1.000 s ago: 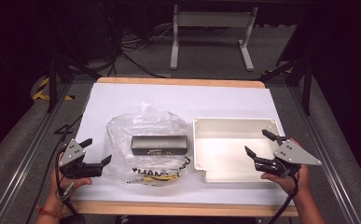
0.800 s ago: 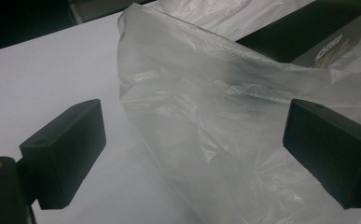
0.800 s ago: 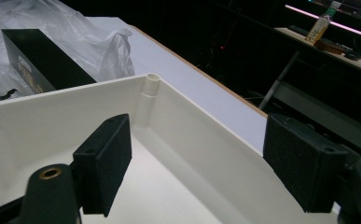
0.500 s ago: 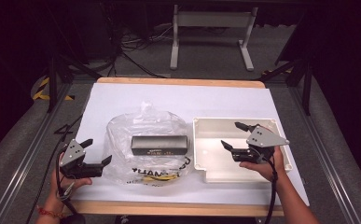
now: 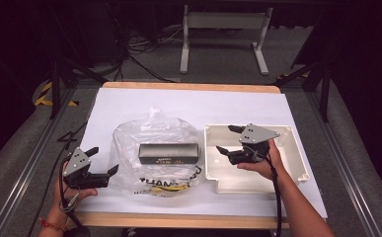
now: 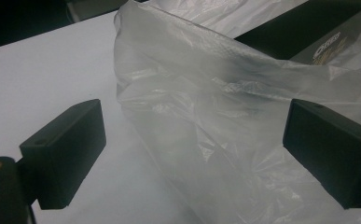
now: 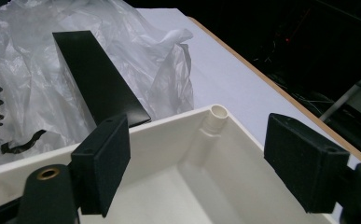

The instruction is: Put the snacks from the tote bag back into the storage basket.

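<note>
A black oblong box (image 5: 169,153) lies on a crumpled clear plastic bag (image 5: 151,131) in the middle of the white table sheet. To its right stands a shallow white plastic case (image 5: 297,165). My right gripper (image 5: 224,139) hovers over the case's left half, open, with nothing between its jaws, and points toward the black box (image 7: 96,79). In the right gripper view the case's wall (image 7: 169,128) runs across below the right gripper (image 7: 201,149). My left gripper (image 5: 103,159) rests open at the bag's left edge. The bag (image 6: 225,116) lies ahead between its pads without being pinched.
Black and yellow print shows on the bag's near part (image 5: 171,183). The table's wooden edge (image 5: 188,87) runs along the far side, and cables and a metal stand (image 5: 223,34) lie on the floor beyond. Bare white sheet (image 5: 129,103) lies behind the bag.
My right gripper has moved left from the table's right edge to above the white case. The left gripper, the bag and the black box have stayed put.
</note>
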### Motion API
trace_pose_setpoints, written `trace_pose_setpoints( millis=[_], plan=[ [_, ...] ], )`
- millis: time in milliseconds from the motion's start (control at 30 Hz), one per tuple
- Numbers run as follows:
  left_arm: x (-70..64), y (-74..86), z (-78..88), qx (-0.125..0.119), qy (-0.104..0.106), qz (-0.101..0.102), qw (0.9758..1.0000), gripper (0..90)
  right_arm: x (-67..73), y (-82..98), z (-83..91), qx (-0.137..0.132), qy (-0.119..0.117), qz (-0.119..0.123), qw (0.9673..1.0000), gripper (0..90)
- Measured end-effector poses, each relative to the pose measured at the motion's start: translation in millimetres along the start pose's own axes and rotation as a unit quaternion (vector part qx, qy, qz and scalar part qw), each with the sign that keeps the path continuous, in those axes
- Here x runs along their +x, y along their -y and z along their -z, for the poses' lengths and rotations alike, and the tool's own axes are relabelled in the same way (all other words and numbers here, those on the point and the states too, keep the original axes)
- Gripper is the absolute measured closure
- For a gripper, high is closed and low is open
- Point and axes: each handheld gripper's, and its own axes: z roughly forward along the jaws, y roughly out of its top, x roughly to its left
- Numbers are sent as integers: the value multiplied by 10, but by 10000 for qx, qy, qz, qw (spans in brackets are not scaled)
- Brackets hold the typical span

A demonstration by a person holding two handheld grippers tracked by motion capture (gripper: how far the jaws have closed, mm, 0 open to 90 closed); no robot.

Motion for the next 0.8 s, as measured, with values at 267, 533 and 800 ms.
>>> trace_pose_setpoints(
  millis=[267,533,800],
  plan=[
    [-2,0,-3,3,19,3,10000,68,-6,-126,-167,145,-351,81,9992,240],
    [-1,0,-9,26,30,3,10000,68,-8,-273,-346,396,-651,201,9969,243],
    [-3,1,-12,35,50,1,10000,67,34,-369,-515,630,-926,406,9929,254]
  ],
)
